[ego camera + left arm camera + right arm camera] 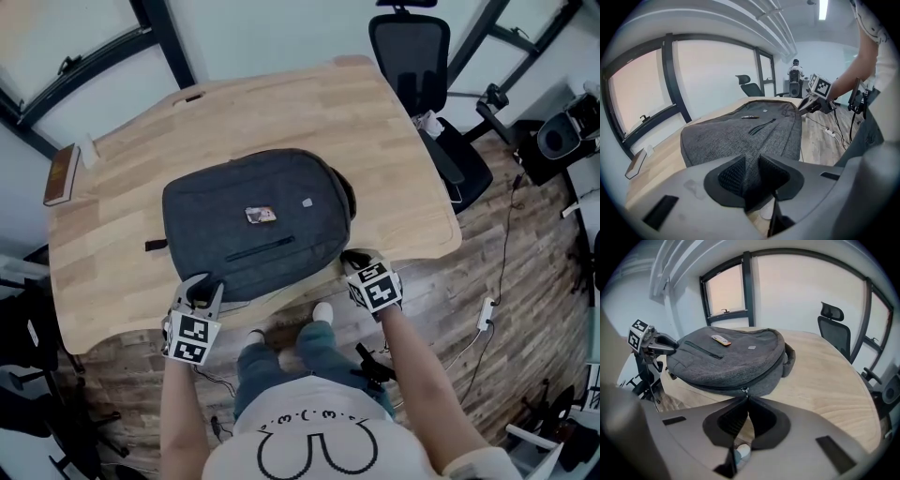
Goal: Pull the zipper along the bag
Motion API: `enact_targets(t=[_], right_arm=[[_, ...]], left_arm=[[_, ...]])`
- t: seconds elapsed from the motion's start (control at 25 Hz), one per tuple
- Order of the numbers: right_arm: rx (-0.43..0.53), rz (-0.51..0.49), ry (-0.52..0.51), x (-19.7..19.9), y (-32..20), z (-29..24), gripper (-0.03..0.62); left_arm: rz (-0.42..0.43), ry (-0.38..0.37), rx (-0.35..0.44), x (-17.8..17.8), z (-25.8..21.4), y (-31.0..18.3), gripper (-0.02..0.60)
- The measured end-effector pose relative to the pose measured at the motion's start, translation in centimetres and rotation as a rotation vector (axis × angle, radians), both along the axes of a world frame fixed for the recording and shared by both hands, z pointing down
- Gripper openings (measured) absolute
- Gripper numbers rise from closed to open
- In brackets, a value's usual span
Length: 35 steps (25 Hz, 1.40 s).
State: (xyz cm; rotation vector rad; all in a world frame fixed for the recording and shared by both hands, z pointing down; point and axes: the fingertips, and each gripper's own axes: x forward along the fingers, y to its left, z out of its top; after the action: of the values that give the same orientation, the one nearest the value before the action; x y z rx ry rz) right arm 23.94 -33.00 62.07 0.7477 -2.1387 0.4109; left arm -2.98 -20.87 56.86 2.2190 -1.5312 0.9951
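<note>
Left tool point(751, 164): pinching grey backpack point(253, 202) fabric, lower-left corner.
Right tool point(746, 398): pressed together on zipper pull point(744, 391), lower-right edge.
Surface point(375, 131): wooden, under backpack.

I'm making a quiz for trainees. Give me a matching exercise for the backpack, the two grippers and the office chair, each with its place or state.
1. dark grey fabric backpack
2. left gripper
3. right gripper
4. black office chair

A. shut on the small metal zipper pull
B. flat on the light wooden table
C. shut on the backpack's fabric
D. on the floor beside the table

Pairs: 1-B, 2-C, 3-A, 4-D
</note>
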Motion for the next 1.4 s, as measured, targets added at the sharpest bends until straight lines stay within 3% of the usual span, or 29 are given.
enact_targets(t=[0.24, 0.36, 0.44, 0.52, 0.6, 0.76, 0.92, 1.0, 1.2, 1.4], right_arm=[[-0.016, -0.017, -0.012, -0.8, 1.5, 0.0, 0.06], [-0.04, -0.015, -0.028, -2.0, 3.3, 0.1, 0.058], [-0.06, -0.016, -0.037, -3.4, 4.8, 0.2, 0.058], [-0.078, -0.004, -0.043, -4.9, 6.0, 0.4, 0.058], [-0.094, 0.025, -0.054, -6.3, 7.0, 0.4, 0.058], [-0.116, 0.055, -0.079, -8.9, 9.2, 0.5, 0.058], [-0.134, 0.085, -0.094, -12.0, 11.8, 0.6, 0.058], [-0.14, 0.087, -0.105, -13.6, 13.0, 0.6, 0.06], [-0.154, 0.098, -0.13, -16.8, 15.7, 0.6, 0.058], [-0.172, 0.113, -0.174, -18.9, 16.9, 0.2, 0.058]], left_arm=[[-0.011, -0.032, -0.015, -2.2, 0.5, -1.3, 0.097], [-0.08, -0.039, -0.026, -4.1, 0.4, -2.8, 0.103], [-0.132, -0.083, -0.041, -5.7, 0.3, -3.6, 0.103], [-0.144, -0.11, -0.018, -6.6, -0.6, -4.1, 0.103], [-0.115, -0.087, 0.024, -6.4, -1.8, -4.1, 0.104], [-0.005, -0.025, 0.061, -4.6, -3.1, -3.0, 0.131], [0.178, 0.061, -0.023, -1.6, -2.0, -0.3, 0.184], [0.291, 0.068, -0.073, 0.2, -1.0, 1.1, 0.204], [0.509, -0.055, -0.14, 3.0, 1.2, 3.4, 0.212], [0.656, -0.193, -0.129, 4.5, 2.4, 4.0, 0.212]])
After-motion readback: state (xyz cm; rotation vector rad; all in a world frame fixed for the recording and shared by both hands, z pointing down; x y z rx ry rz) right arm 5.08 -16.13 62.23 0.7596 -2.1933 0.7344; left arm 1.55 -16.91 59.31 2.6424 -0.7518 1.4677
